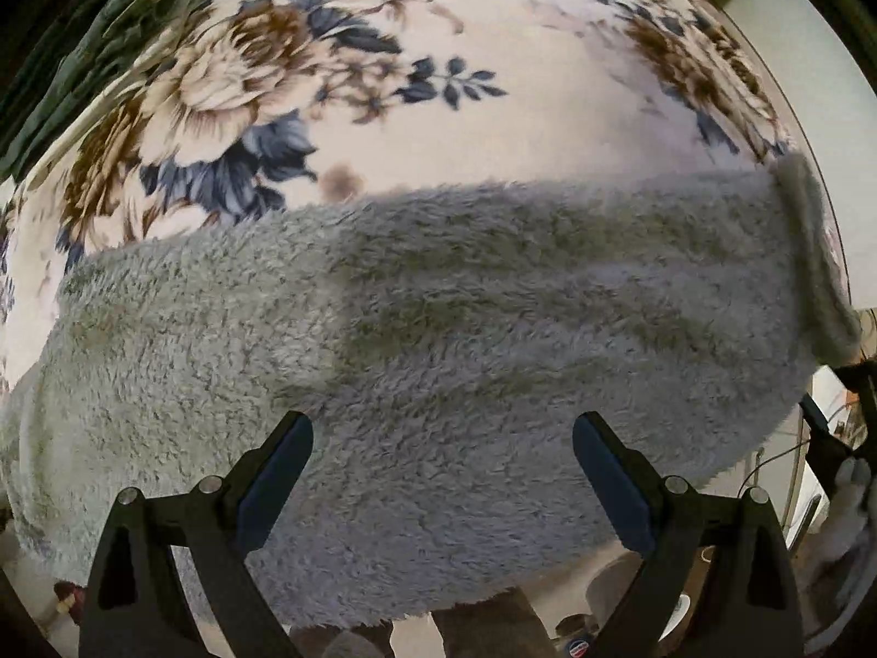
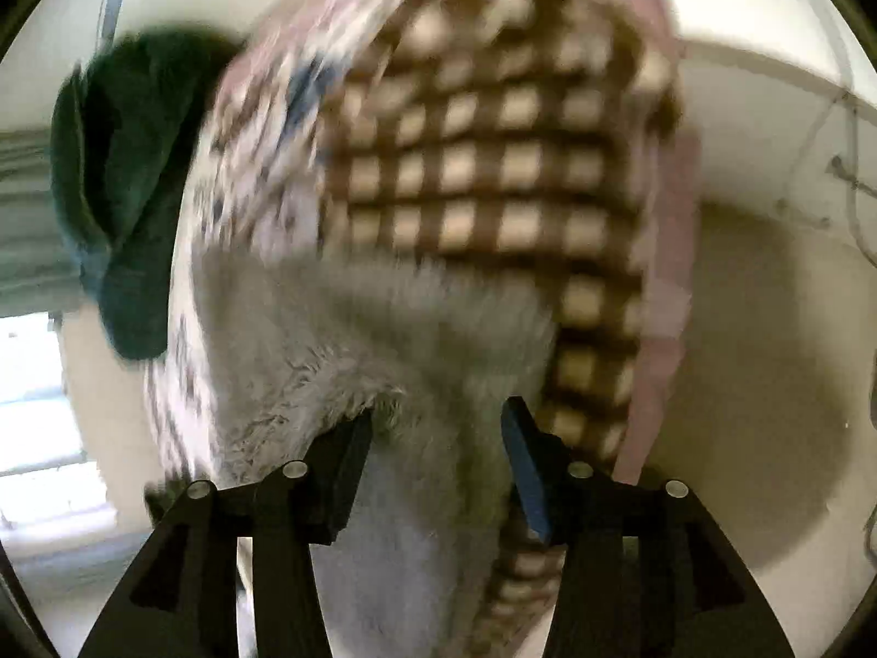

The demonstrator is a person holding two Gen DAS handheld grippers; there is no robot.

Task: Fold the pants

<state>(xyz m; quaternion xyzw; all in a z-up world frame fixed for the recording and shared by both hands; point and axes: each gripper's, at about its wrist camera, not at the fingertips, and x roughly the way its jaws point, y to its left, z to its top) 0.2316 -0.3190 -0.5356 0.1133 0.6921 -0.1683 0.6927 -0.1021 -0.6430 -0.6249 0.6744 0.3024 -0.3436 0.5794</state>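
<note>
The grey fluffy fleece pants (image 1: 438, 340) lie spread in a broad band across a cream blanket printed with brown and blue flowers (image 1: 340, 82). In the left wrist view they run from the left edge to the right, where a ribbed cuff-like hem (image 1: 811, 252) ends just short of the blanket's edge. A softer shaded patch crosses the middle of the fleece. The near edge of the pants hangs over the bed's side, with floor and small blurred objects below it.

The left tool (image 1: 443, 455) points down over the near part of the pants, its two black fingers with blue pads (image 1: 274, 482) spread wide and released; nothing is pinched between them, though the fleece lies right beneath. A dark green cloth (image 1: 87, 55) is bunched at the far left beyond the blanket.

In the right wrist view, which is blurred, the right tool (image 2: 436, 438) stands partly spread, its pads not pressing on anything. An end of the grey pants lies between and just beyond the fingers, one fluffy edge touching the left finger (image 2: 340, 466). Beyond it lies a brown and cream checked cloth (image 2: 493, 164) with a pink border (image 2: 668, 301), beside the floral blanket, and the green cloth sits at the far left.
</note>
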